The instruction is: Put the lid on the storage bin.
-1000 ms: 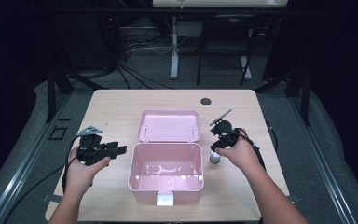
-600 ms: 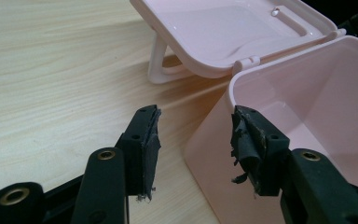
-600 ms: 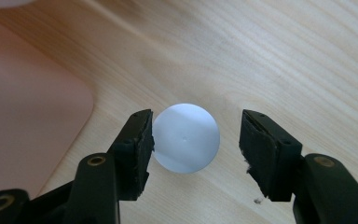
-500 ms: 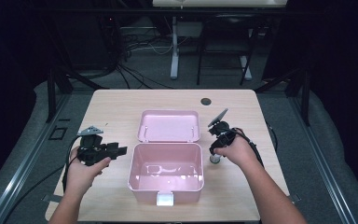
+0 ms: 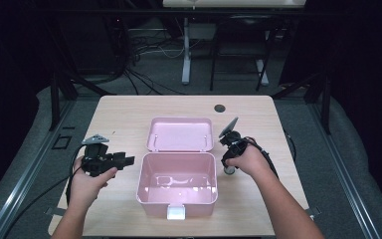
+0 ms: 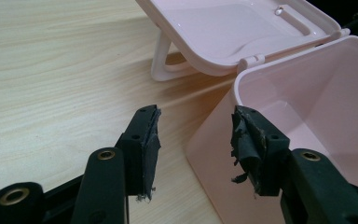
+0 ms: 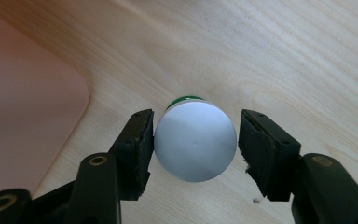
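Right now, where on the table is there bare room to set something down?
Free: the far strip between the open lid and the table edge, and the near left corner. The pink box is bare inside. Crowded: right of the box, where the right gripper straddles a white-capped bottle.

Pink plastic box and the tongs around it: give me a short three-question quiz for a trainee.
1. True or false: the lid of the pink plastic box is shut.
2. What stands between the right tongs? A) white-capped green bottle B) metal spoon C) nothing
3. What do the left tongs hold?
Key: 1 false, the lid lies open behind the box. 2 A; those tongs have just been closing, one pad not yet touching. 3 nothing; they are open.
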